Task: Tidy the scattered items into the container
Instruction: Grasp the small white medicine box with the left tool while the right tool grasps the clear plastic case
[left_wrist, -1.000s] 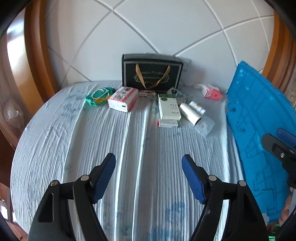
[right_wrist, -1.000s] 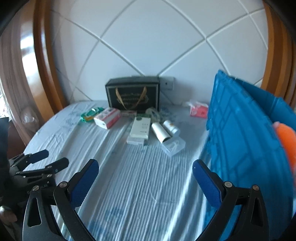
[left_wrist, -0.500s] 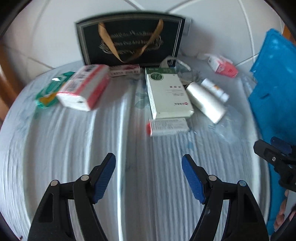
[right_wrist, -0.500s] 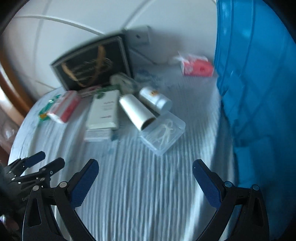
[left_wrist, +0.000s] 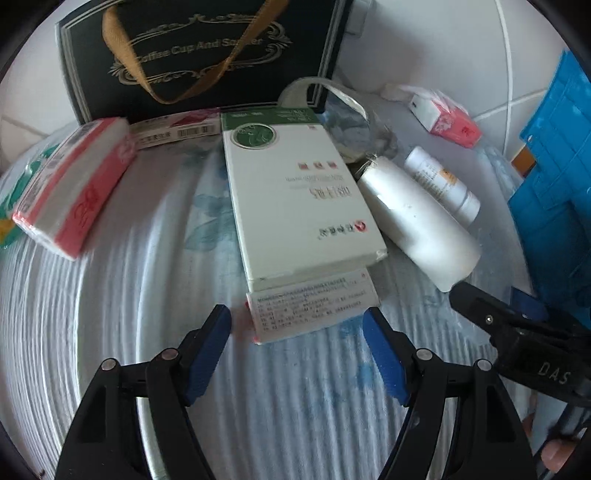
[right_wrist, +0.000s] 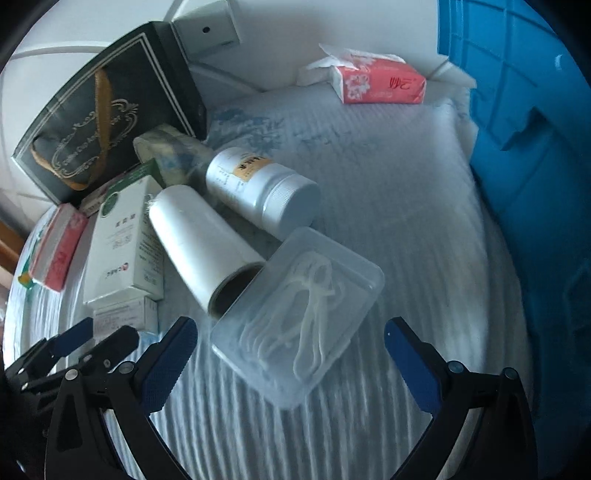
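My left gripper (left_wrist: 297, 326) is open, its blue pads either side of a small white medicine box (left_wrist: 314, 308) that lies under the end of a larger green-and-white box (left_wrist: 295, 199). My right gripper (right_wrist: 290, 349) is open around the near end of a clear plastic case (right_wrist: 299, 325) holding white floss picks. A white roll (right_wrist: 203, 247) and a white pill bottle (right_wrist: 258, 188) lie just beyond it. The blue crate (right_wrist: 535, 147) stands at the right. The right gripper also shows in the left wrist view (left_wrist: 517, 325).
A black gift bag (left_wrist: 199, 55) stands against the wall at the back. A red-and-white tissue pack (left_wrist: 74, 192) lies left, a pink tissue pack (right_wrist: 380, 85) back right, and a flat red-and-white box (left_wrist: 173, 129) in front of the bag. All lie on a ribbed white-blue cloth (left_wrist: 277, 406).
Both grippers have moved forward and down toward the items. The left now brackets the small box, the right the clear case. Both stay open.
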